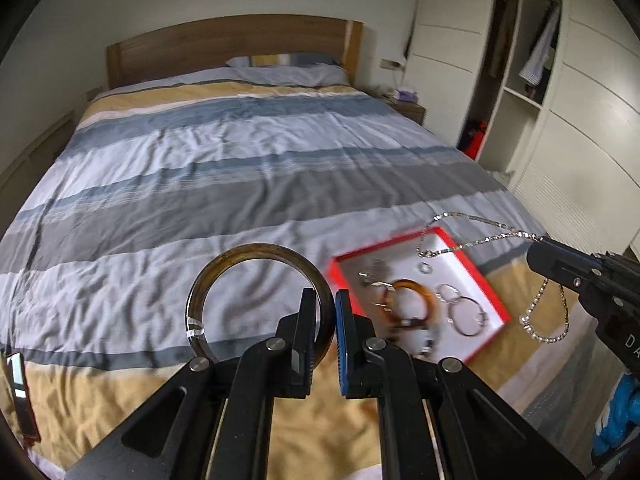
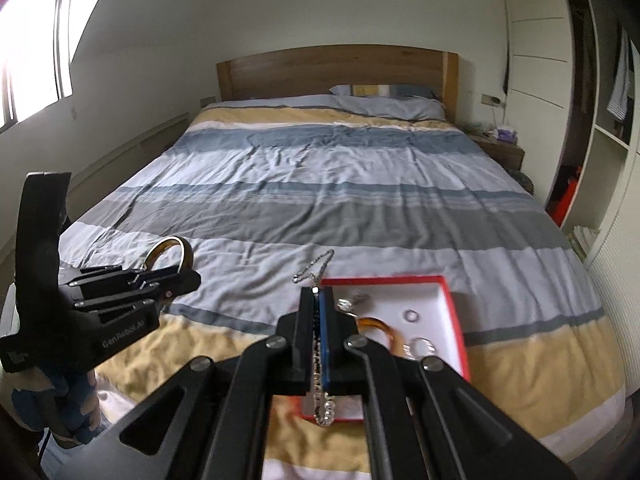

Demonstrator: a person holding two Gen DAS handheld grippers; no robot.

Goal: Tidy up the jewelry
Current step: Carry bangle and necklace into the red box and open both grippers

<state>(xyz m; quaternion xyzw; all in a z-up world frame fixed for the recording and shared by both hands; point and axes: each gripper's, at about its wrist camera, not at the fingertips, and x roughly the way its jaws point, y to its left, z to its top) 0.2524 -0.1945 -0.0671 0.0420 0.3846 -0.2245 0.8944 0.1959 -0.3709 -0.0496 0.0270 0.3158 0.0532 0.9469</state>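
My left gripper (image 1: 325,300) is shut on a dark amber bangle (image 1: 224,264), held upright above the striped bedspread; the same bangle (image 2: 170,249) shows at the left of the right wrist view, in the left gripper (image 2: 188,274). My right gripper (image 2: 319,292) is shut on a silver chain necklace (image 2: 316,266), which loops ahead of the fingertips and hangs down behind them. In the left wrist view the right gripper (image 1: 538,250) holds that necklace (image 1: 484,240) over a red-rimmed white box (image 1: 496,304). The box (image 2: 448,292) holds an orange bangle (image 1: 424,292), silver hoops (image 1: 466,316) and a ring (image 1: 425,268).
A large bed (image 1: 240,152) with a blue, grey, white and yellow striped cover fills both views, its wooden headboard (image 2: 336,72) far back. White wardrobes (image 1: 592,100) with an open section stand to the right. A window (image 2: 32,52) is on the left wall. A nightstand (image 2: 502,148) sits beside the headboard.
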